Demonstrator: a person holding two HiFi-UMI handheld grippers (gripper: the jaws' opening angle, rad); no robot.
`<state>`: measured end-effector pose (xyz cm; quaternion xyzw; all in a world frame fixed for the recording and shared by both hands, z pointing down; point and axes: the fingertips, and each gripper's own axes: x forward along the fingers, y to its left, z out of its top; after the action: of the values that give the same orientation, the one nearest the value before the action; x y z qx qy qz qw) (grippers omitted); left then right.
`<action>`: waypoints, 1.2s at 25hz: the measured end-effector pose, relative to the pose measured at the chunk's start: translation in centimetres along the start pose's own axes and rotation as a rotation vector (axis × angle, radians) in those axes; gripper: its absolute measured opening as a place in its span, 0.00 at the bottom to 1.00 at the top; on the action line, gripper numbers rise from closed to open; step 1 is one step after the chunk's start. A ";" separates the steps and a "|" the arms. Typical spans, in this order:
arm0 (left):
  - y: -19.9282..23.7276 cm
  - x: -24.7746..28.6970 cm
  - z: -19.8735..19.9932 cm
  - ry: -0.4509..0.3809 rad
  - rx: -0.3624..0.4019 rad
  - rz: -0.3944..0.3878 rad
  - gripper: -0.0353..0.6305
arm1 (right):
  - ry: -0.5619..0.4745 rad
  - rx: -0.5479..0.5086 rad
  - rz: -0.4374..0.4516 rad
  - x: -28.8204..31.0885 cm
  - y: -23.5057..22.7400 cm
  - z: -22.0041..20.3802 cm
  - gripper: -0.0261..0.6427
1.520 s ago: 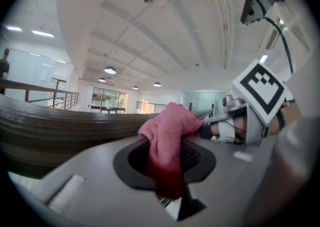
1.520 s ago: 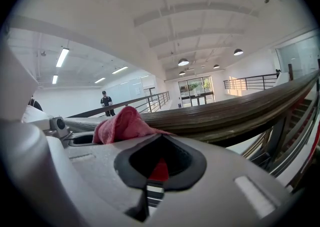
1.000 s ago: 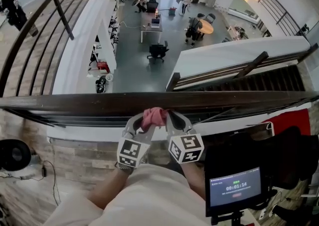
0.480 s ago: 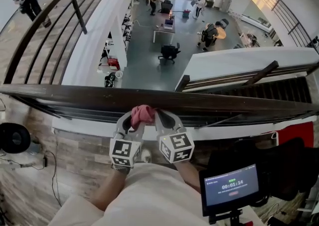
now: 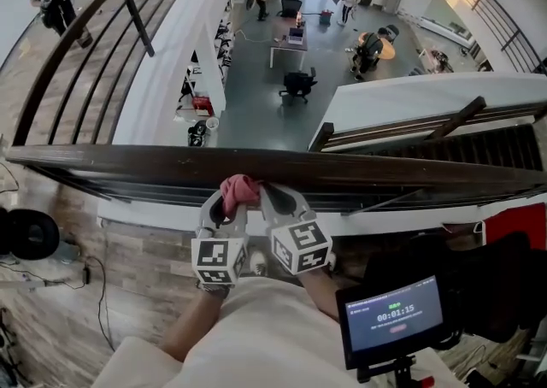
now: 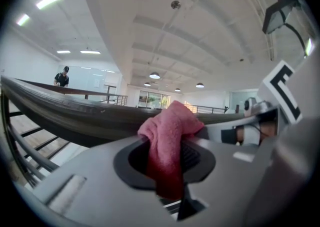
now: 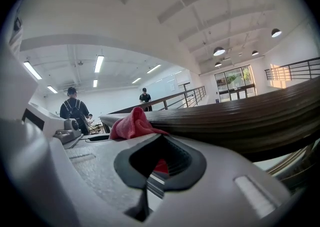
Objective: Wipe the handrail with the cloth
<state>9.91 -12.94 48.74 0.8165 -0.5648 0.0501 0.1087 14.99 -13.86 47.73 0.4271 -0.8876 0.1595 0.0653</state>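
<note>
Cloth (image 5: 240,189): pink, bunched against dark handrail (image 5: 385,171)
Left gripper (image 5: 226,207): clamped on cloth
Right gripper (image 5: 275,200): closed, cloth edge between jaws

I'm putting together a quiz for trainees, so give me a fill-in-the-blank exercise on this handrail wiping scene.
1. The cloth is ___ in colour.
2. The jaws of the left gripper are ___ on the cloth.
3. The cloth sits against the long dark ___ that crosses the head view.
Missing words: pink; shut; handrail.
</note>
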 end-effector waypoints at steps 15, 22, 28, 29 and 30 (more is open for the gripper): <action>-3.8 1.3 -0.1 0.071 0.025 -0.128 0.18 | -0.023 0.057 -0.059 -3.7 -3.9 0.4 0.04; -6.9 2.3 -0.1 0.076 0.057 -0.181 0.18 | -0.047 0.081 -0.116 -6.0 -6.6 0.6 0.04; -9.1 3.5 -0.8 0.106 0.064 -0.247 0.18 | -0.054 0.099 -0.154 -7.3 -8.7 0.3 0.04; -9.4 3.6 -0.9 0.112 0.064 -0.256 0.18 | -0.053 0.101 -0.158 -7.5 -9.0 0.3 0.04; -9.7 3.7 -0.9 0.112 0.064 -0.263 0.18 | -0.053 0.103 -0.162 -7.6 -9.2 0.2 0.04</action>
<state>20.26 -12.81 49.17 0.8824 -0.4441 0.0991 0.1194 26.92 -13.65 47.74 0.5043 -0.8422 0.1879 0.0324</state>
